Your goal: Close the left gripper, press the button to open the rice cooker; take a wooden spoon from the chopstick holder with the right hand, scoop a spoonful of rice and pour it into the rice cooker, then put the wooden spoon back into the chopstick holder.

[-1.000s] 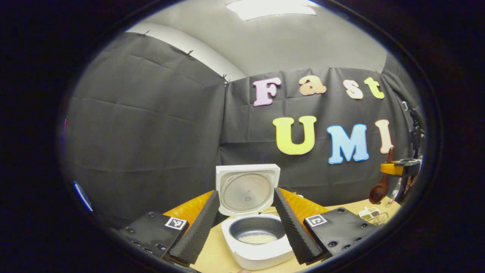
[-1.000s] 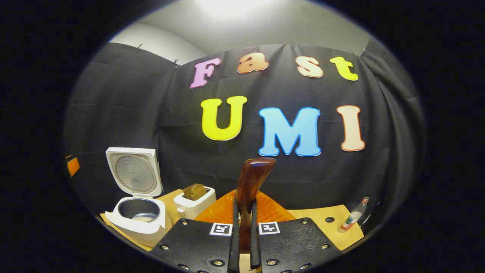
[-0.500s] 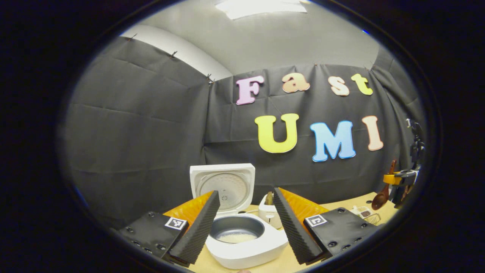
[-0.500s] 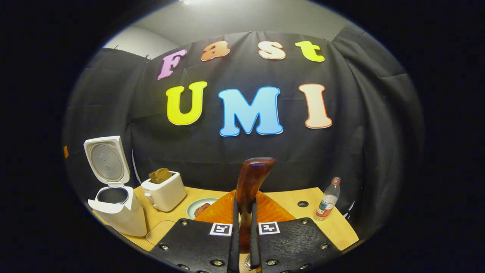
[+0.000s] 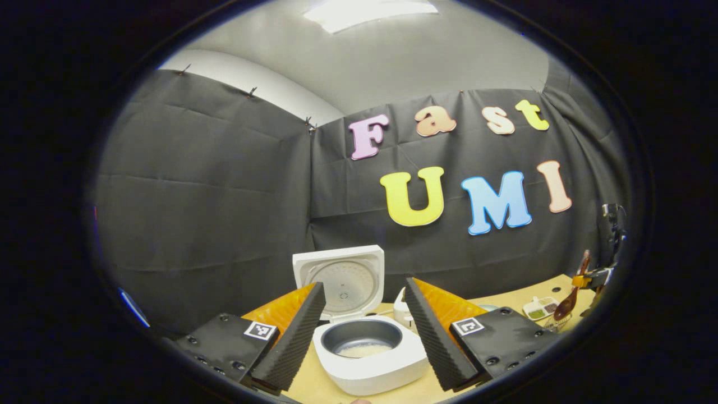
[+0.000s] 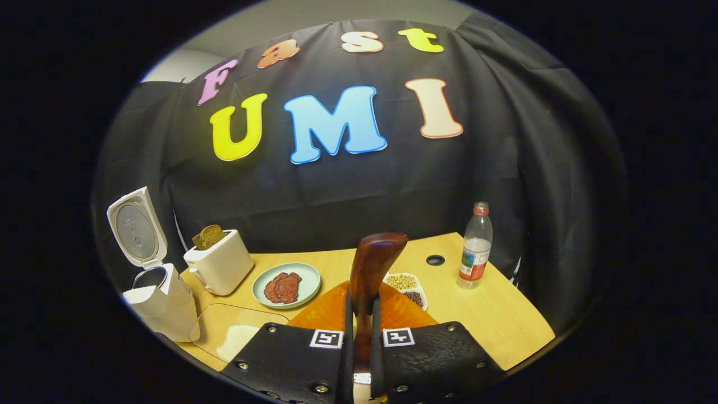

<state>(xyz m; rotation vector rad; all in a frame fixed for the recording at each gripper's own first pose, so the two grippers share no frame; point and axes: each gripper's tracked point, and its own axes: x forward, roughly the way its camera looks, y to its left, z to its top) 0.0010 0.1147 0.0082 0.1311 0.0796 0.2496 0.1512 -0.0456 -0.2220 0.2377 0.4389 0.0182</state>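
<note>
Right gripper (image 6: 359, 359) fingers clamped tight on the wooden spoon (image 6: 370, 269) handle, bowl upright above the surface (image 6: 493, 320), left gripper (image 5: 364, 336) fingers spread wide and empty, framing the open rice cooker (image 5: 367, 359), rice in its pot

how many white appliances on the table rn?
2. The rice cooker, lid up, at the table's left end, and the toaster just right of it, a brown slice sticking out of its slot. More could sit behind the right gripper.
</note>
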